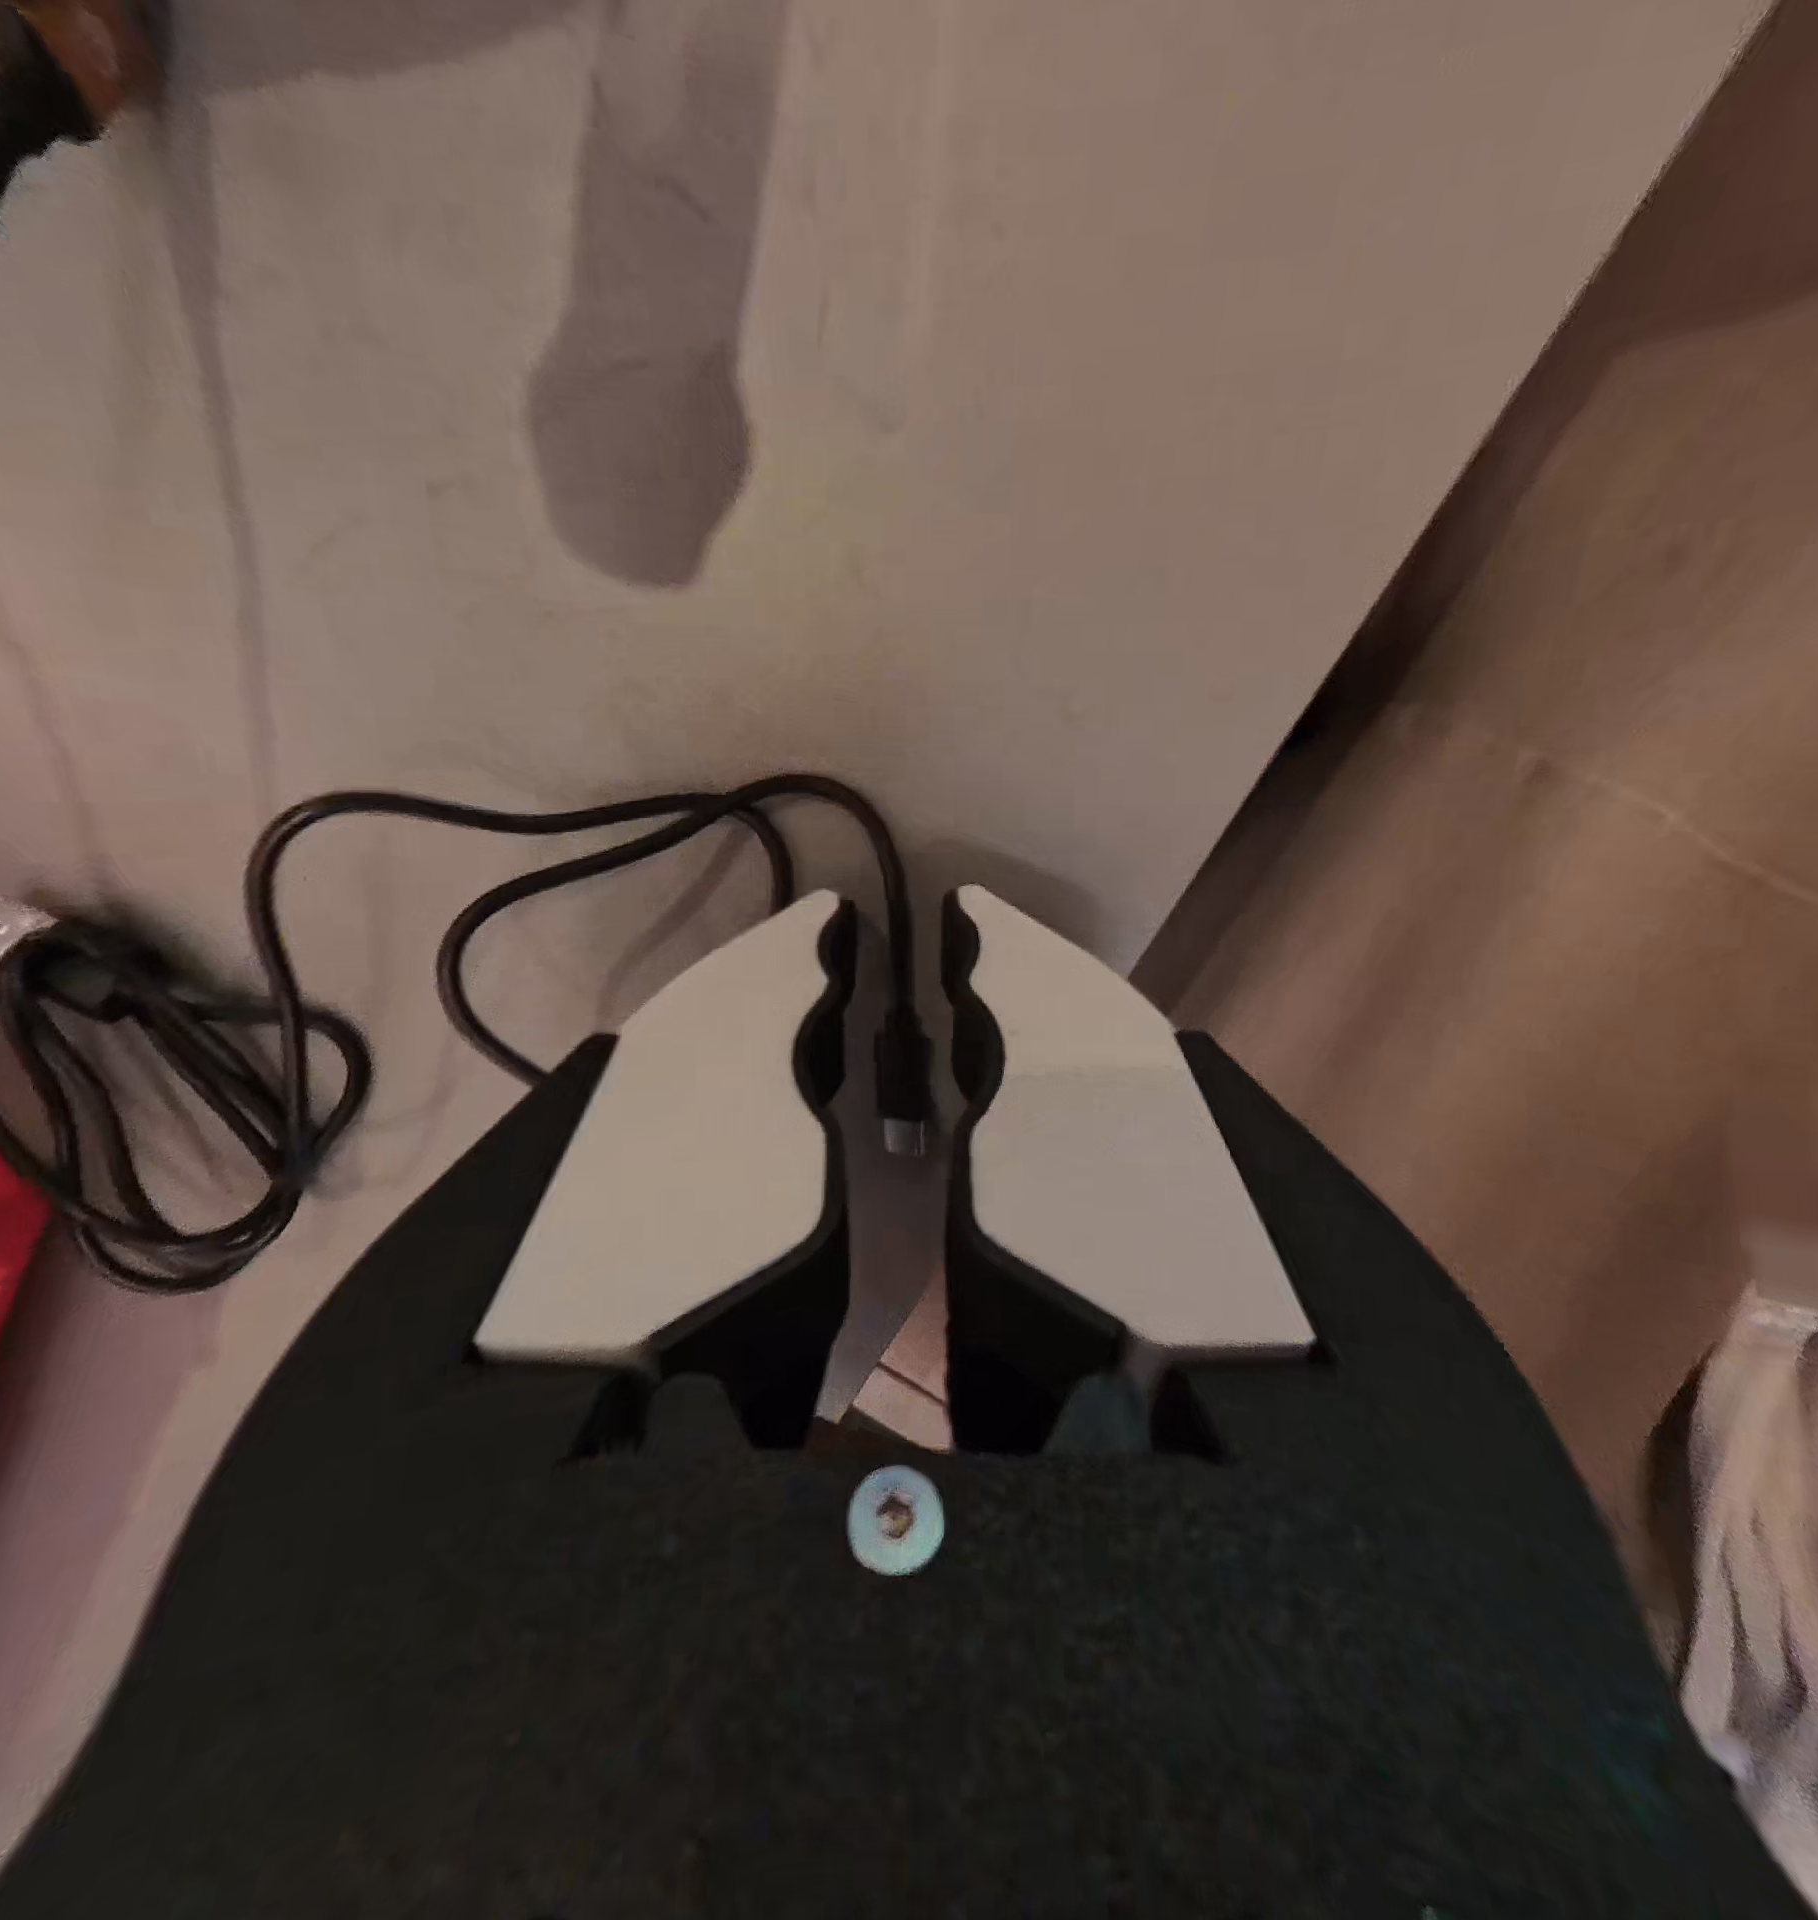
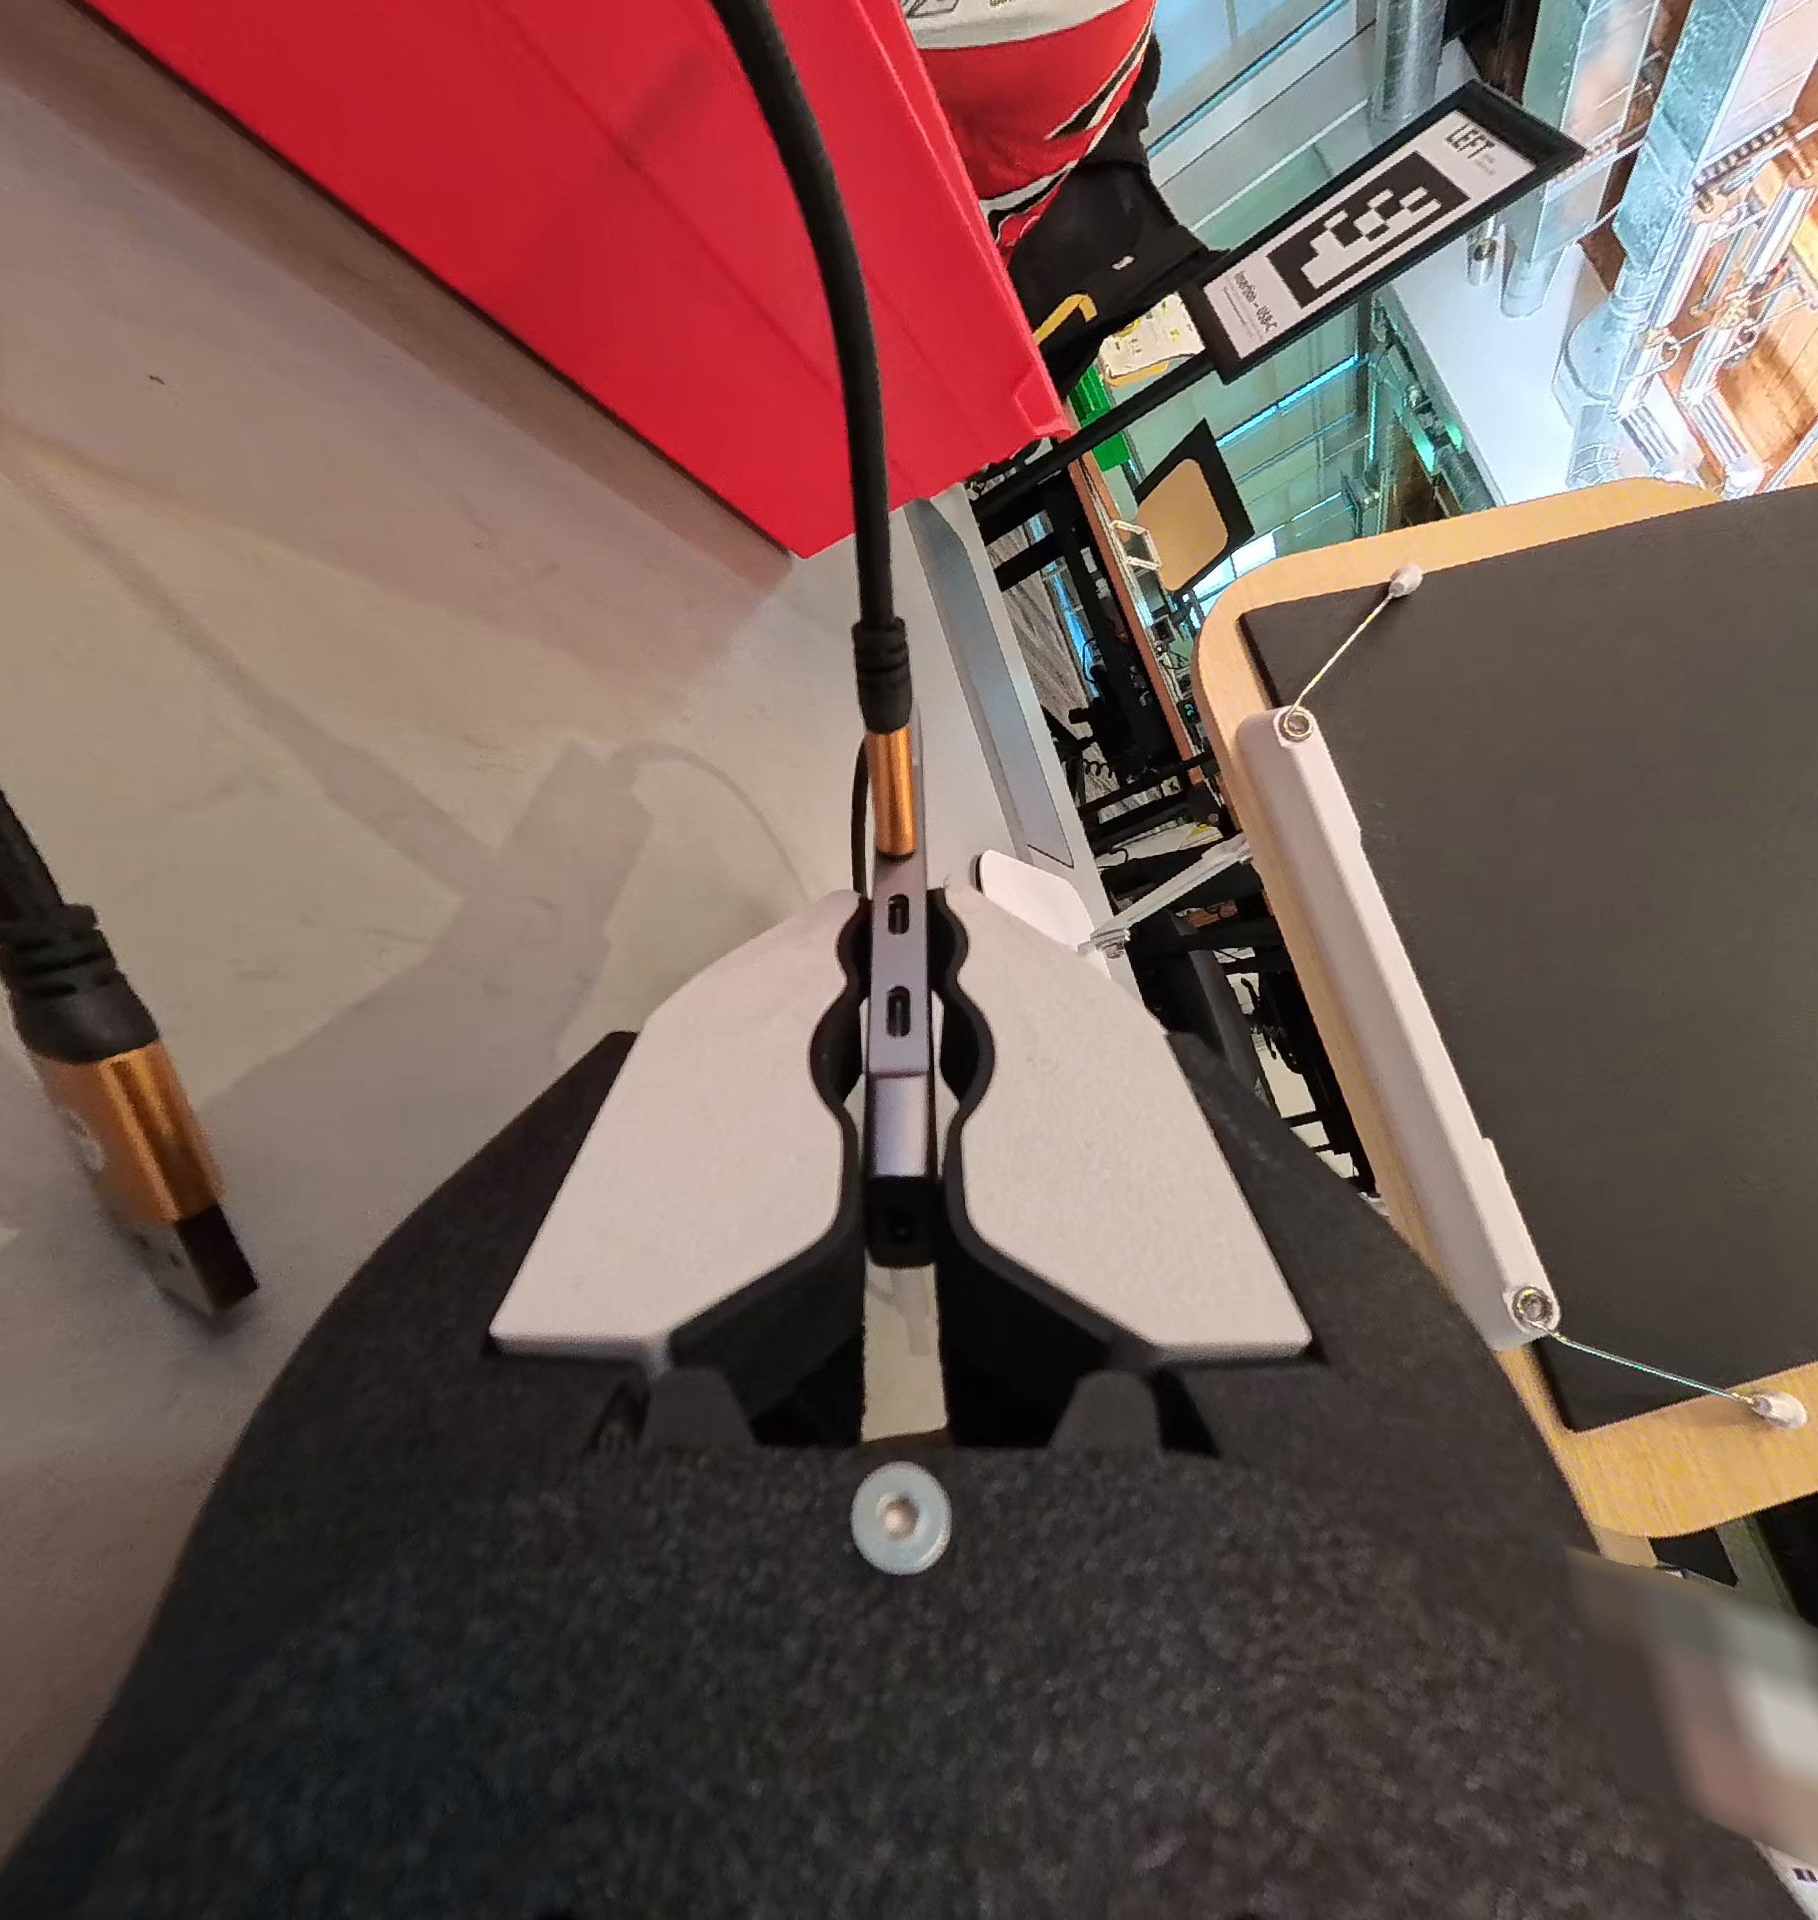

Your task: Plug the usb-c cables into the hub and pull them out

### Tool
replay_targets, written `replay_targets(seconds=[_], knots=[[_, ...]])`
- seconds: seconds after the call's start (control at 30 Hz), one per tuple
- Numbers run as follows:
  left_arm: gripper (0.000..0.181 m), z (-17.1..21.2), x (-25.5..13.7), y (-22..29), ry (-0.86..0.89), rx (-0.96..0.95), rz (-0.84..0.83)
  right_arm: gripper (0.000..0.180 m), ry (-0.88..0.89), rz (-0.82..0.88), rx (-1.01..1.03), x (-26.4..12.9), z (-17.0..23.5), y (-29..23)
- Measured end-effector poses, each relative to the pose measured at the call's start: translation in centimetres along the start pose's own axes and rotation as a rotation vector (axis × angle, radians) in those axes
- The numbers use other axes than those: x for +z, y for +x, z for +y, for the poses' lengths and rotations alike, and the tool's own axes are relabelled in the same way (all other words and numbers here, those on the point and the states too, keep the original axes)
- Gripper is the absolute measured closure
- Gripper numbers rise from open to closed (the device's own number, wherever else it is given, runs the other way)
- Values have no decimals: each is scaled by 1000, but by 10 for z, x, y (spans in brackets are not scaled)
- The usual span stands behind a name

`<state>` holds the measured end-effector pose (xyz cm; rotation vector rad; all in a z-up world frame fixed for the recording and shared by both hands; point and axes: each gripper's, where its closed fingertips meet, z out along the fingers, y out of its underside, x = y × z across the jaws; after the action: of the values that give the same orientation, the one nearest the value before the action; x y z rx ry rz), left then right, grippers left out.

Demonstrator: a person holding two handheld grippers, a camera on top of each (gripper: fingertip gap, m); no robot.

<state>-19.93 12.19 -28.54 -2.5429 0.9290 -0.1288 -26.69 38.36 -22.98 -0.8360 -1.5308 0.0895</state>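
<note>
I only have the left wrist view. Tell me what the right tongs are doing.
Observer: The right tongs are shut on the grey hub, holding it edge-up.
Operator: Report what's plugged in.
Observer: One gold-collared cable is plugged into the hub just beyond the tongs.
Operator: My left tongs have the black cable. Name the free ports.
Observer: Two empty slots on the hub's narrow edge face the camera.
</note>
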Motion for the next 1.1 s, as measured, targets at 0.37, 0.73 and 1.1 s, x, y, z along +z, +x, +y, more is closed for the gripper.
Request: replay_targets(seconds=[0.37, 0.73, 1.1], knots=[[179, -64, -43, -39, 373, -98, -87, 171, 17, 12, 13, -1, -3, 3], [179, -184, -162, -99, 1491, -84, -350, 170, 138, 44, 298, -25, -28, 28], [179, -178, -158, -132, 1596, -195, -417, 170, 142, 31, 395, -41, -76, 32]])
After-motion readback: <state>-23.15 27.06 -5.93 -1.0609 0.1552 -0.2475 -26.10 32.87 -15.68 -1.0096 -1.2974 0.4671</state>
